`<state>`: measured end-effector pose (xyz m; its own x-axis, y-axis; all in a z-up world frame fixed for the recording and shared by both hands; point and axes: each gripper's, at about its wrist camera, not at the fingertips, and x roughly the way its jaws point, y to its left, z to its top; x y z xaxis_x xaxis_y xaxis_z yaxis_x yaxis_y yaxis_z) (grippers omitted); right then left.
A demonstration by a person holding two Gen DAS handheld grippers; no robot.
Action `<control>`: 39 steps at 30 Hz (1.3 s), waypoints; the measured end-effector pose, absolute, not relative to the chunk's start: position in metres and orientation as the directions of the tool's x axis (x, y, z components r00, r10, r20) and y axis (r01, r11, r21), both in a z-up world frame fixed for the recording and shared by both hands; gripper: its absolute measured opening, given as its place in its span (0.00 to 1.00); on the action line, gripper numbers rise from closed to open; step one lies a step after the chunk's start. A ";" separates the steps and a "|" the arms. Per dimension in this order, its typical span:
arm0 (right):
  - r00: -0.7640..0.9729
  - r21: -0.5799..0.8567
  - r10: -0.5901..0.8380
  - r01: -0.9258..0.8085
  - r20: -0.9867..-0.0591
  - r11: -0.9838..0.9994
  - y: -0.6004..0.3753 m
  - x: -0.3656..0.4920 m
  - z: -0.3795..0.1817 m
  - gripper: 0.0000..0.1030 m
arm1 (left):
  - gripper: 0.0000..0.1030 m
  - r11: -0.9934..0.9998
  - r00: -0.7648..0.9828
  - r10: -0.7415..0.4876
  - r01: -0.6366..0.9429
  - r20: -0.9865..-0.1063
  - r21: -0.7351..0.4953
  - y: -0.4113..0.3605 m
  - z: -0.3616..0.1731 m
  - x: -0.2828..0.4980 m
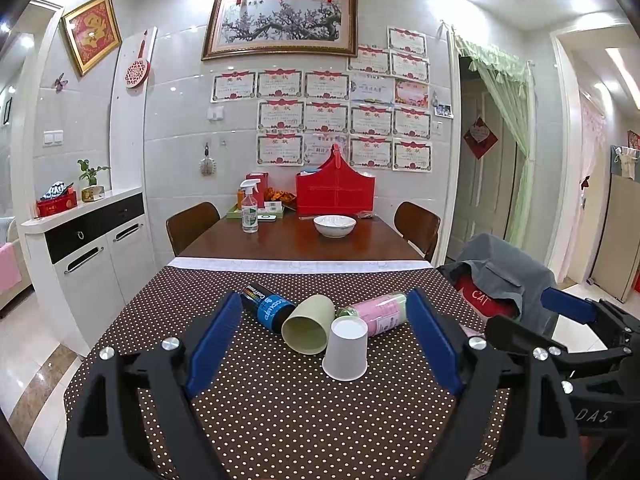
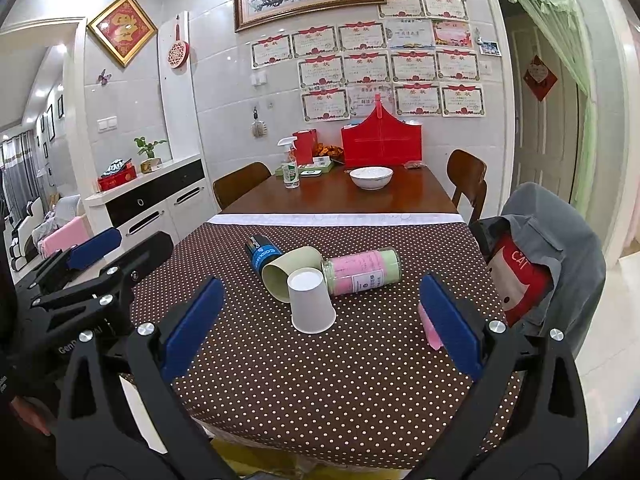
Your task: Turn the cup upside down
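Observation:
A white paper cup [image 1: 345,349] [image 2: 310,300] stands upside down, rim on the brown dotted tablecloth [image 1: 280,408] [image 2: 320,376]. A pale green cup [image 1: 308,324] [image 2: 289,272] lies on its side just behind it, mouth toward me, touching it. My left gripper [image 1: 324,340] is open and empty, its blue pads either side of the cups, short of them. My right gripper [image 2: 320,328] is open and empty, near the white cup. Each gripper also shows in the other's view [image 1: 568,312] [image 2: 92,248].
A dark can with a blue label [image 1: 266,306] [image 2: 262,254] and a pink and green jar [image 1: 378,312] [image 2: 364,270] lie on their sides beside the green cup. A white bowl [image 1: 334,225], a spray bottle [image 1: 249,210] and a red basket [image 1: 335,194] stand farther back. A chair draped with clothes [image 2: 540,264] stands at right.

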<state>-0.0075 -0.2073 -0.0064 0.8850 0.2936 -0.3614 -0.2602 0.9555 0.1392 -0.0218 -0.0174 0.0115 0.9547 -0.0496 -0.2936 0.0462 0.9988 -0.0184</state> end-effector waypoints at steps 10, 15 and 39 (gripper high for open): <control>0.882 0.141 0.296 -0.261 -0.368 0.955 -0.207 -0.007 -0.008 0.94 | 0.81 0.999 0.952 -0.049 0.045 -0.301 -0.021 -0.017 0.011 -0.020; 0.877 0.146 0.302 -0.266 -0.373 0.953 -0.205 -0.005 -0.008 0.94 | 0.81 0.999 0.952 -0.040 0.036 -0.305 -0.020 -0.015 0.011 -0.019; 0.860 0.154 0.337 -0.300 -0.383 0.941 -0.195 0.003 -0.007 0.94 | 0.81 1.000 0.949 0.009 -0.014 -0.316 -0.014 -0.015 0.011 -0.017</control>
